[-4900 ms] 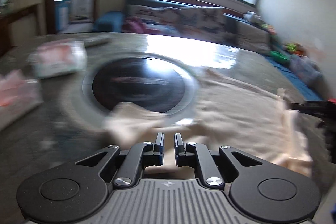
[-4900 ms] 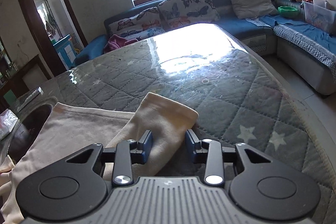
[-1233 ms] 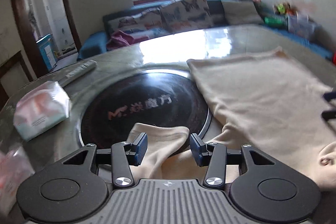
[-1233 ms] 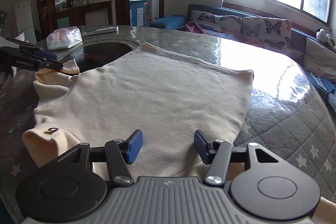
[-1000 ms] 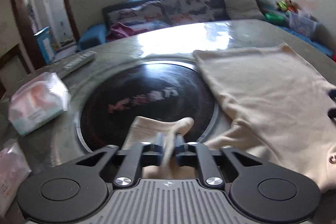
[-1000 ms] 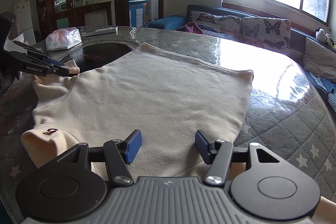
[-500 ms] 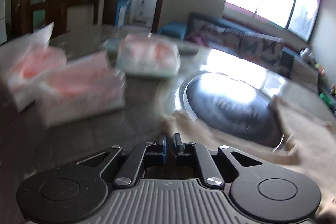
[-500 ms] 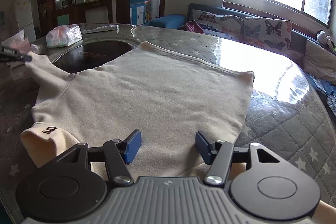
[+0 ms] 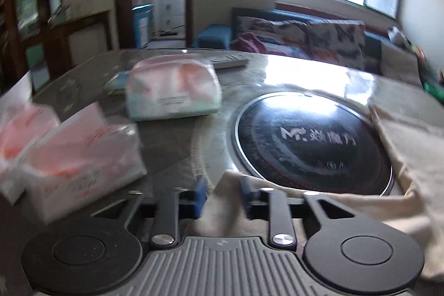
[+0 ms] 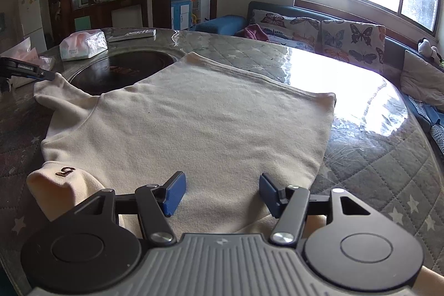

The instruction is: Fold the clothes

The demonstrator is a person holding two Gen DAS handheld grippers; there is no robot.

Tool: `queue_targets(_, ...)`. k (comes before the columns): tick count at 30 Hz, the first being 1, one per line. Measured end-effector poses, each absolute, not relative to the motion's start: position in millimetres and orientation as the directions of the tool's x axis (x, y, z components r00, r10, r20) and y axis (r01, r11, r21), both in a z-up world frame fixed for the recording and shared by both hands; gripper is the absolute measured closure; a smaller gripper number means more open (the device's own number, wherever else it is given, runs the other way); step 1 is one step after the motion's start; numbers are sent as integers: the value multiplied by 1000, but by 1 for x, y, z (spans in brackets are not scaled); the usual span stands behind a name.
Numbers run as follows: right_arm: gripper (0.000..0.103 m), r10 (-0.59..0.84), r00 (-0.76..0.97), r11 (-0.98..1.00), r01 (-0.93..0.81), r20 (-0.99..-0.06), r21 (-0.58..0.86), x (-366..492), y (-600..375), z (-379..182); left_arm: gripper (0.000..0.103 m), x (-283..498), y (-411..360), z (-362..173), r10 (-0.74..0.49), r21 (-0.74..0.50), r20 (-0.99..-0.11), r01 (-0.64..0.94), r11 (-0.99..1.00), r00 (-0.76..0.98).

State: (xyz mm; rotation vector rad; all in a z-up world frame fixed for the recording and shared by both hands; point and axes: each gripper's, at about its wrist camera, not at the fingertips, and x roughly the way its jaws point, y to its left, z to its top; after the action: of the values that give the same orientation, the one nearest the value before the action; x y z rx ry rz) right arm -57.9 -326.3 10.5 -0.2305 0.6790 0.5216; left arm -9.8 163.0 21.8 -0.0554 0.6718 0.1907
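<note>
A cream sweatshirt (image 10: 211, 126) lies spread flat on the round table. Its left sleeve (image 10: 59, 93) is stretched out to the left past the black induction plate (image 10: 125, 68). My left gripper (image 9: 222, 194) is open, with the sleeve's cuff (image 9: 224, 185) lying between its blue pads; it also shows at the far left of the right wrist view (image 10: 44, 73). My right gripper (image 10: 222, 193) is open and empty, over the sweatshirt's near edge. The collar with a brown mark (image 10: 65, 171) lies at its left.
Tissue packs (image 9: 172, 89) (image 9: 80, 151) lie on the table left of the induction plate (image 9: 313, 146). A remote (image 10: 131, 34) lies at the far side. A sofa with butterfly cushions (image 10: 322, 32) stands behind the table under the window.
My left gripper pulled the sleeve out to the left, straightening it, then opened and let go of the cuff. My right gripper has stayed open and still.
</note>
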Motion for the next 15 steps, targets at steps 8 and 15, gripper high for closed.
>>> queue_targets(8, 40, 381, 655, 850, -526, -653, -32, -56, -325, 10, 103, 28, 152, 30, 286, 229, -519, -191, 955, 805)
queue_targets(15, 39, 371, 661, 851, -523, -653, -46, -56, -323, 11, 99, 25, 146, 36, 182, 117, -573, -140, 983, 799)
